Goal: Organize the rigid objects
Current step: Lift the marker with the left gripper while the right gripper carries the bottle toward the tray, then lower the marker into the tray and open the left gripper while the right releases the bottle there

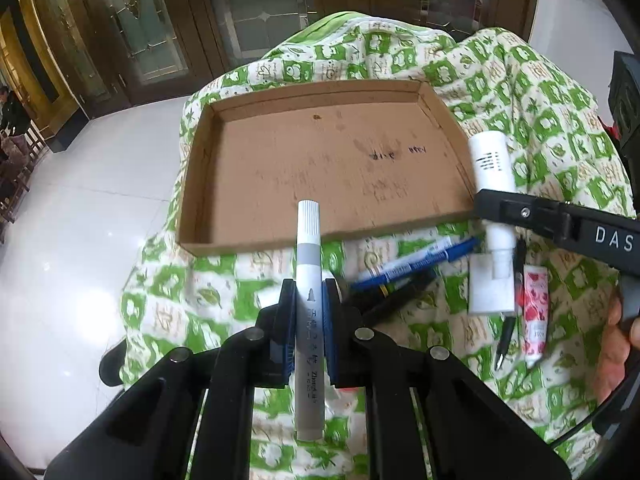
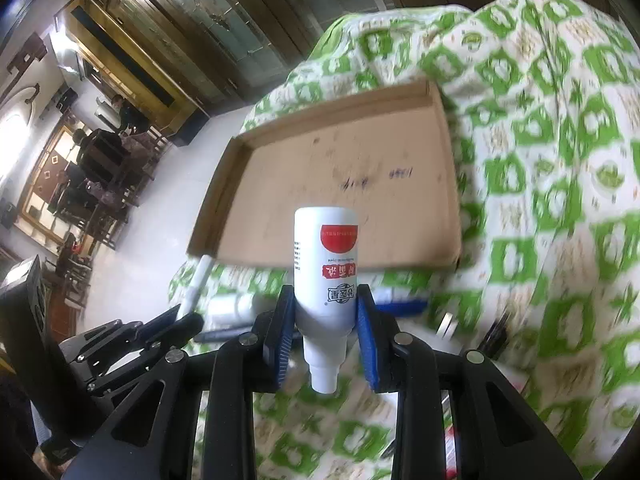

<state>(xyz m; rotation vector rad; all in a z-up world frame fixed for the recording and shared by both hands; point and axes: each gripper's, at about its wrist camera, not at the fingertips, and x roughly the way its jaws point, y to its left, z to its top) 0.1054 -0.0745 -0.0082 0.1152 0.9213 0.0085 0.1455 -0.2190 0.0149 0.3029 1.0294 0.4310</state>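
Green-patterned cloth covers the surface, a cardboard tray (image 1: 320, 168) at its far edge. Left gripper (image 1: 309, 320) clamps a grey marker (image 1: 309, 304); right gripper (image 2: 325, 320) clamps a white bottle (image 2: 326, 264). Both seem mid-carry; next, lower them into the tray.

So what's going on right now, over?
Left gripper shut on grey marker. Right gripper shut on white bottle. Cardboard tray ahead, bare, nothing blocking.

probably a home: carved wooden glass-paned doors (image 1: 160, 28), tiled floor (image 1: 72, 208).
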